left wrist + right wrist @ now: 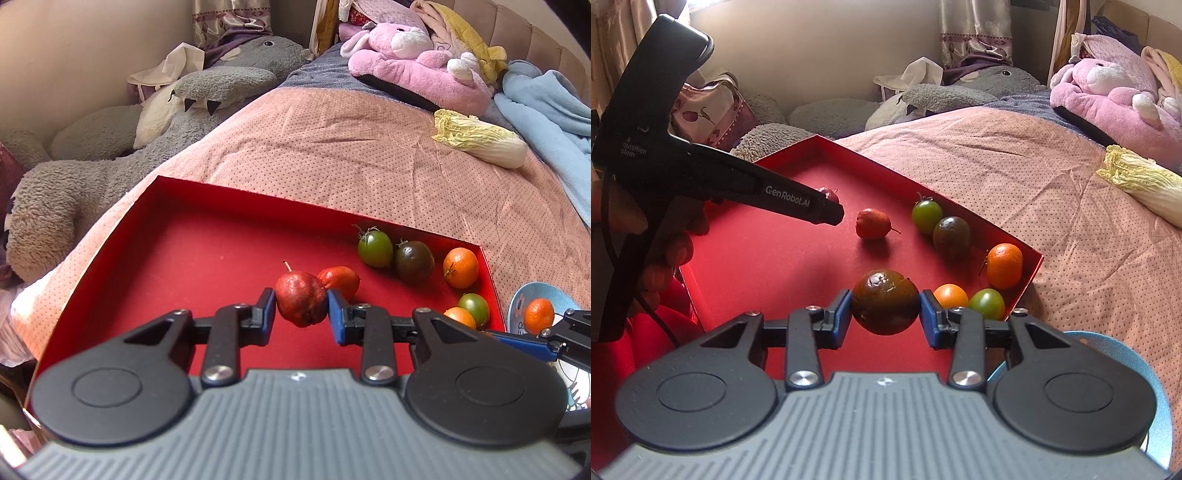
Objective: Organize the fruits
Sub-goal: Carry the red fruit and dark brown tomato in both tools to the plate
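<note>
Left wrist view: red tray [207, 236] on pink bedspread [332, 147]; left gripper [301, 306] clamps red pear [301, 302], right gripper [885, 306] dark tomato [885, 301].

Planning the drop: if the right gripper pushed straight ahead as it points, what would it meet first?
Probably the red tray's bare floor; the right gripper points downward, holding a dark tomato. The small red fruit lies farther ahead. Depth is uncertain.

Two red pears [301, 302] — three oranges [460, 267], five tomatoes [375, 248], one red tray [221, 192], one cabbage [480, 138]
</note>
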Motion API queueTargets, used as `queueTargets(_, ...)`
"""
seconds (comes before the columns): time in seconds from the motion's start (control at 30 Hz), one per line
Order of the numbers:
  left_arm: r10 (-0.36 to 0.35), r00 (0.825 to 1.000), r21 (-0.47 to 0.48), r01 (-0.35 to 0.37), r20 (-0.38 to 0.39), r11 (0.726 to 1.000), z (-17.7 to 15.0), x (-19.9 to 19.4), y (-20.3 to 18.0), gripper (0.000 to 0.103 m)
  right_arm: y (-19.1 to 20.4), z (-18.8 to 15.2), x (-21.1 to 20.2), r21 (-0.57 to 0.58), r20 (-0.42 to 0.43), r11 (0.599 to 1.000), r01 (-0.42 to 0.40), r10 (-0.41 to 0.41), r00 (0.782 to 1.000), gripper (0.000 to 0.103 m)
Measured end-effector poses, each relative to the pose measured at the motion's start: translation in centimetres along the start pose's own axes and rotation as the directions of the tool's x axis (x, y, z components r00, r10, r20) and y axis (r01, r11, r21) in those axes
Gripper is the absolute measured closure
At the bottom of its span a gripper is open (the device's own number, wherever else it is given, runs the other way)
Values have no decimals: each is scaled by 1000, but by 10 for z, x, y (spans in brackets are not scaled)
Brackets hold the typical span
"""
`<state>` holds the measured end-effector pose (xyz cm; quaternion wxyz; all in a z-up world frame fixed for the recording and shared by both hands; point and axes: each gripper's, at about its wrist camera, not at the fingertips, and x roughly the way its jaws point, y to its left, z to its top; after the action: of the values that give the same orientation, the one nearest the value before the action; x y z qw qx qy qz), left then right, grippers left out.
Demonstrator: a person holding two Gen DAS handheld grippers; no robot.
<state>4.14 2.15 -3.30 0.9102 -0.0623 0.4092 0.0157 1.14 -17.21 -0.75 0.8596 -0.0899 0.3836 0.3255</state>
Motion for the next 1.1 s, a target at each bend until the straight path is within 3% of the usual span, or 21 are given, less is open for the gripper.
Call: queueTargets(1.1,-45,999,47,44,24,998,7,3,-42,69,-16,-9,-42,40,37,999,30,-32,999,57)
